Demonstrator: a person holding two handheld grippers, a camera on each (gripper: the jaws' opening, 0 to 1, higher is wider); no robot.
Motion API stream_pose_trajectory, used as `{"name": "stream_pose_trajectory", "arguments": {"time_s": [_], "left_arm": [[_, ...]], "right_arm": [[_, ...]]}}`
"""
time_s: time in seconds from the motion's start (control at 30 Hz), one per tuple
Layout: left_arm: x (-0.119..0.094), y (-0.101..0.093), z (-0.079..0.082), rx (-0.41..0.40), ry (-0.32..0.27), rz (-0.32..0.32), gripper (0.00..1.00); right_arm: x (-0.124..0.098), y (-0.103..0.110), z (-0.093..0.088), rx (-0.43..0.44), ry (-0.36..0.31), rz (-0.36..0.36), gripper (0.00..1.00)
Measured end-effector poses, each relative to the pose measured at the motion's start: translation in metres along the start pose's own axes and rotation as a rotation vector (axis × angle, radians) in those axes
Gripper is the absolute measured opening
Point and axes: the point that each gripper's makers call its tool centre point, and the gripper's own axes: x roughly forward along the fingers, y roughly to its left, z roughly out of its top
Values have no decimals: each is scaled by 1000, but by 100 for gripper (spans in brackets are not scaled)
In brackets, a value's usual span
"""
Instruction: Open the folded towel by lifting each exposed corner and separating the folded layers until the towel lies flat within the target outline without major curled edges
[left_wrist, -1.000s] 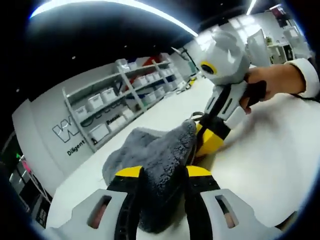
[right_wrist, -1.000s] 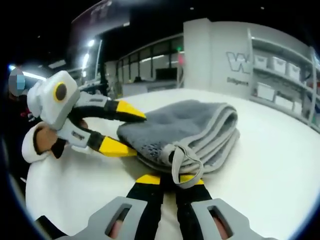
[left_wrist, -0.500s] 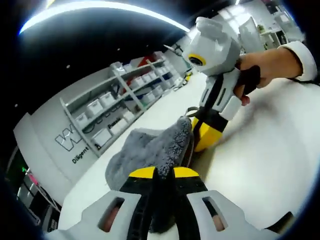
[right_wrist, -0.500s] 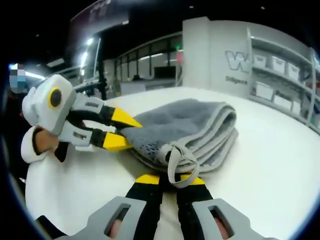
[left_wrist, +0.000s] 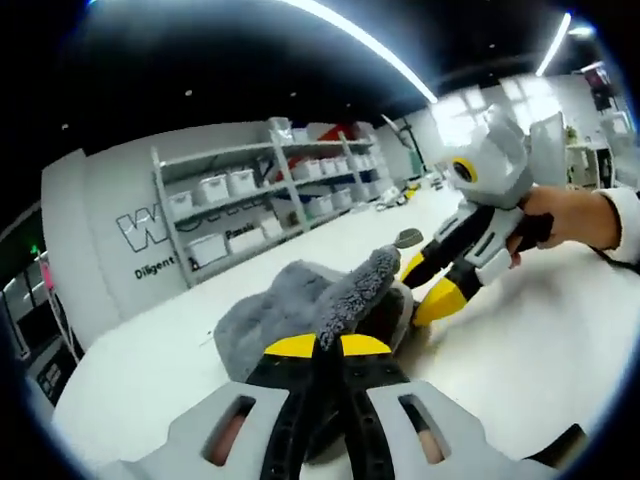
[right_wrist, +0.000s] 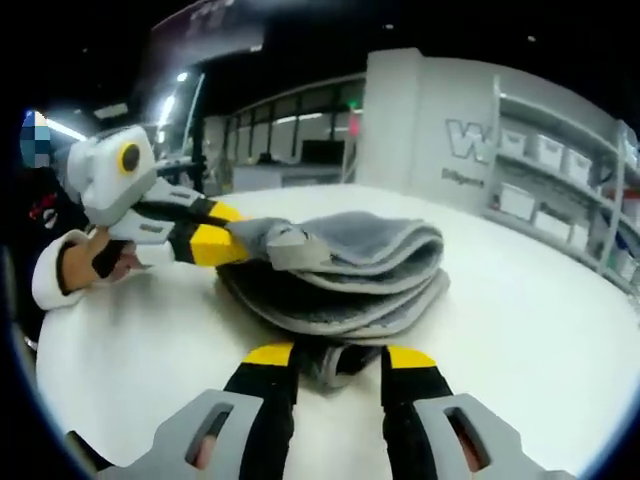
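Your left hand-held gripper (left_wrist: 317, 346) is clenched on the top corner of the folded towel (right_wrist: 340, 275), lifting it off the layers on the table (right_wrist: 520, 330). Your right hand-held gripper (right_wrist: 338, 354) sits released, jaws apart at the towel's near edge.

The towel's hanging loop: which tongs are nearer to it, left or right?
Right. The right tongs stand open with the hanging loop lying between their tips under the grey towel. The left tongs are shut on a towel corner at the far side.
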Motion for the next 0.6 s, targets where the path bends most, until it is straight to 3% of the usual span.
{"name": "stream_pose_trajectory", "arguments": {"time_s": [0.2,0.47,0.6], "left_arm": [[-3,3,2,-64,-18,18,5],[-5,13,6,-156,-57,40,5],[-7,15,7,-219,-77,61,5]], "right_arm": [[0,0,10,20,-54,15,44],[0,8,21,-18,-109,45,46],[3,14,22,49,-127,95,48]]}}
